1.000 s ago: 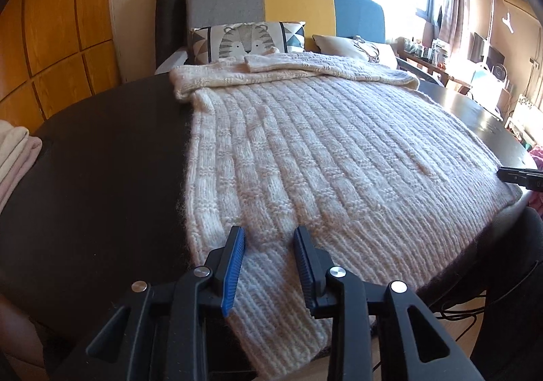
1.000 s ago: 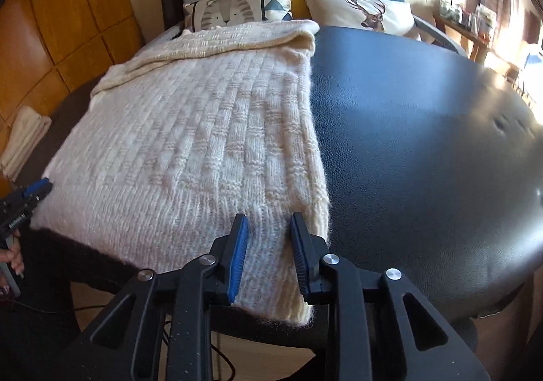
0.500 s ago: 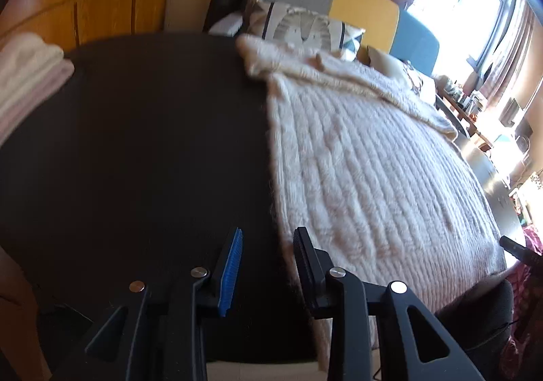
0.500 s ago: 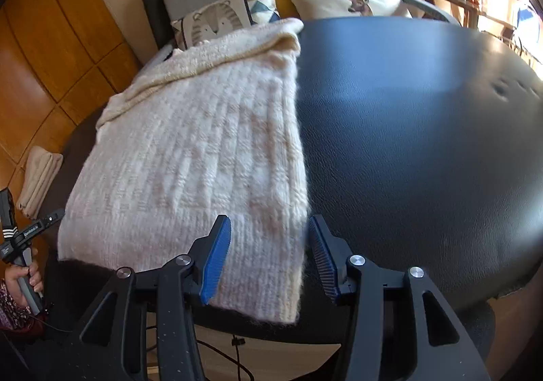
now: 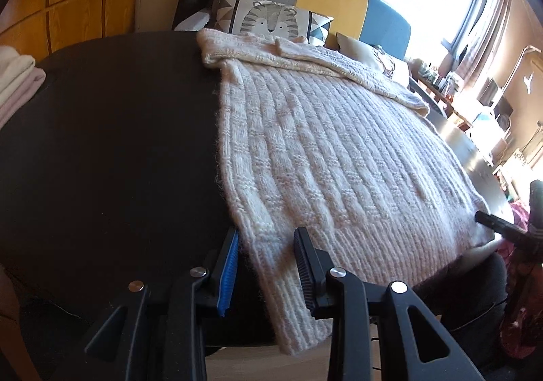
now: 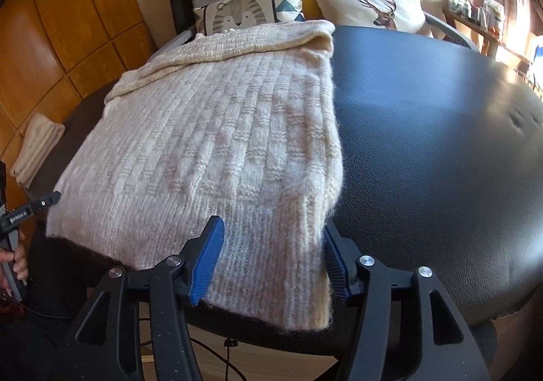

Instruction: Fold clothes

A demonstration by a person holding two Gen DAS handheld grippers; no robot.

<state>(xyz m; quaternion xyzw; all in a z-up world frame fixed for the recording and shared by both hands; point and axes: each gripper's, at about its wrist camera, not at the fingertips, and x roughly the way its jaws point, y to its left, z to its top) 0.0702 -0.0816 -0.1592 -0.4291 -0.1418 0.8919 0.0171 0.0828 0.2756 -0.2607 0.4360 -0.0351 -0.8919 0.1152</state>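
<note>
With sleeves folded across the cream knit sweater [image 5: 325, 157], body flat; left gripper [image 5: 266, 265] and right gripper [image 6: 273, 259] agape astride hem corners.

black table [image 6: 424, 143], tiger cushion [image 6: 244, 11], deer cushion [image 6: 376, 13], folded towels [image 5: 13, 75]

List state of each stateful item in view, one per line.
Cream ribbed knit sweater: spread flat on black table, far end folded over, hem overhanging near edge.
Left hand-held gripper: open, straddling hem's left corner.
Right hand-held gripper: open, straddling hem's right corner.
Folded pale cloth stack: folded, at table's left edge.
</note>
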